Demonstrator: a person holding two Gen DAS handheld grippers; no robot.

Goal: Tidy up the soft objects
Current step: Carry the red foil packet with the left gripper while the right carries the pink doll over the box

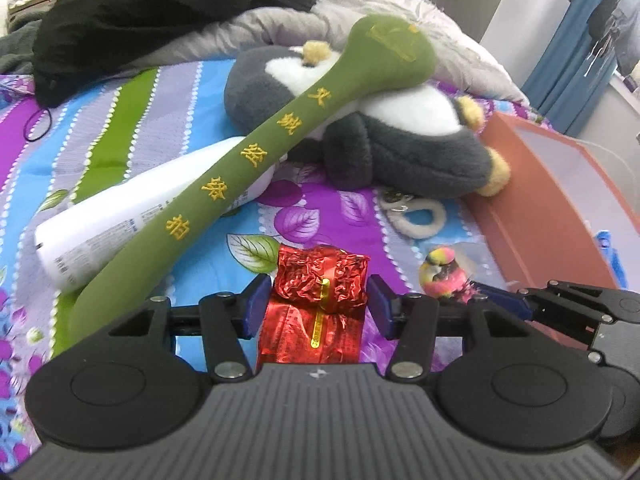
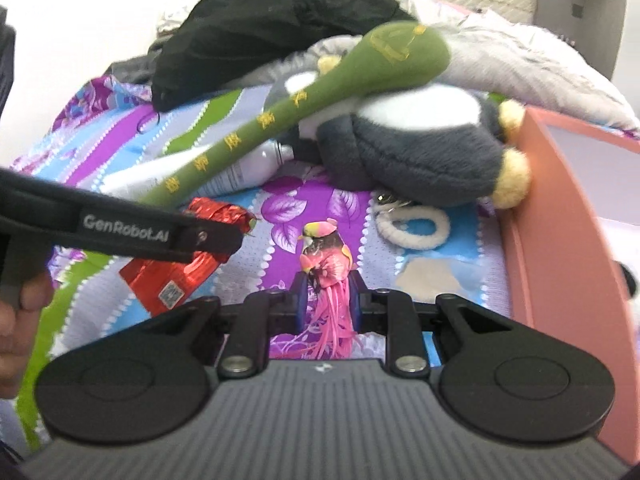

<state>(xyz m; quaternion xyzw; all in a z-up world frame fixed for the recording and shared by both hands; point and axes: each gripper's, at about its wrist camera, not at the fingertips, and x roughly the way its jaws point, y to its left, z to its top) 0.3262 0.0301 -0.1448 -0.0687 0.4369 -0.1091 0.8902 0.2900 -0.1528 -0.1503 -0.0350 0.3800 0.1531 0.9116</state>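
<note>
Bright, even indoor lighting; strong fisheye distortion in both views.

Glare is seen on the crinkled red foil packet (image 1: 320, 280), and the wall at the top of the right wrist view is washed out to white. Only soft, shallow shadows are cast under the plush penguin (image 1: 400, 136). The left wrist view is rendered fairly sharp; the right wrist view is softened throughout, with the green plush mallet (image 2: 320, 108) and the left gripper (image 2: 224, 236) smeared by blur. Straight edges, such as the pink box (image 2: 560, 208), are bent near the frame borders.

Red foil packet (image 1: 318, 304) between hand-held gripper (image 1: 317, 310) pads
</note>
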